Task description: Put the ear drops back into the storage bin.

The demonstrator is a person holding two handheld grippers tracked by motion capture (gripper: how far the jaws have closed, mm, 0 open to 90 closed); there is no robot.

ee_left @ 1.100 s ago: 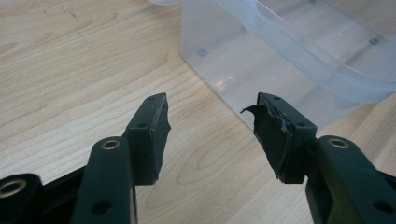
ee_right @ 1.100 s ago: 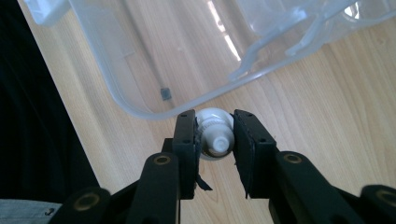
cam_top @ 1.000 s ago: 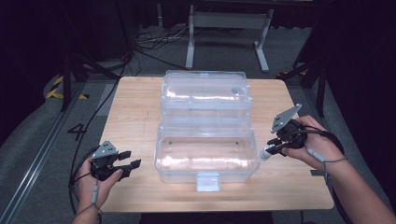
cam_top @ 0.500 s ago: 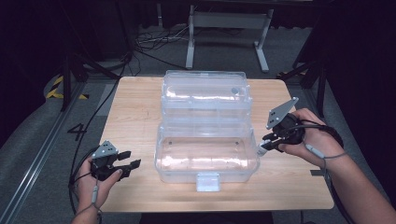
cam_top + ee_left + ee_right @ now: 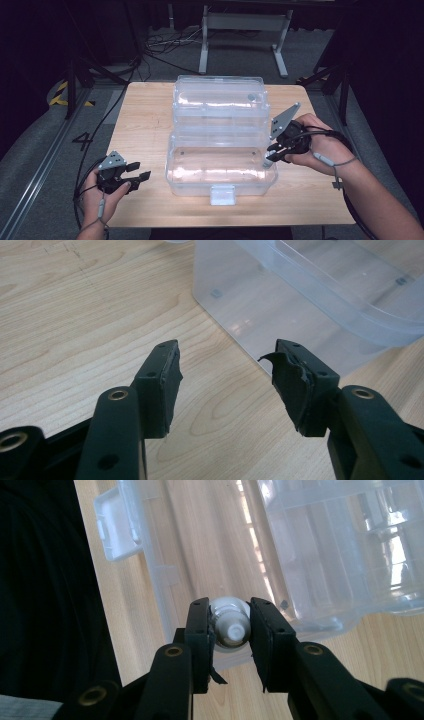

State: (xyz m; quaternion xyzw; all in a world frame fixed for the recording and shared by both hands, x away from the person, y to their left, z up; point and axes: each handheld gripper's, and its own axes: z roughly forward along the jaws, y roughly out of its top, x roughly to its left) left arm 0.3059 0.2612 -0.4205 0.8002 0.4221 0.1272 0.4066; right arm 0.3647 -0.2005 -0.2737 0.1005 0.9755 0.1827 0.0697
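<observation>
Right gripper (image 5: 271, 154), at the right of centre in the high view, is clamped on a small white bottle (image 5: 229, 622), seen end-on between the pads, so its long axis is judged to run along the jaws. It is held at the right rim of the open clear box (image 5: 220, 187), which lies to its left. Left gripper (image 5: 137, 176), lower left, is parted and empty, farther off

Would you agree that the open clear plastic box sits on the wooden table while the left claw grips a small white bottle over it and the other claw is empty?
Not quite: the right claw grips the small white bottle, as the right gripper view shows. The left claw is the empty one, beside the clear plastic box on the wooden table.
</observation>
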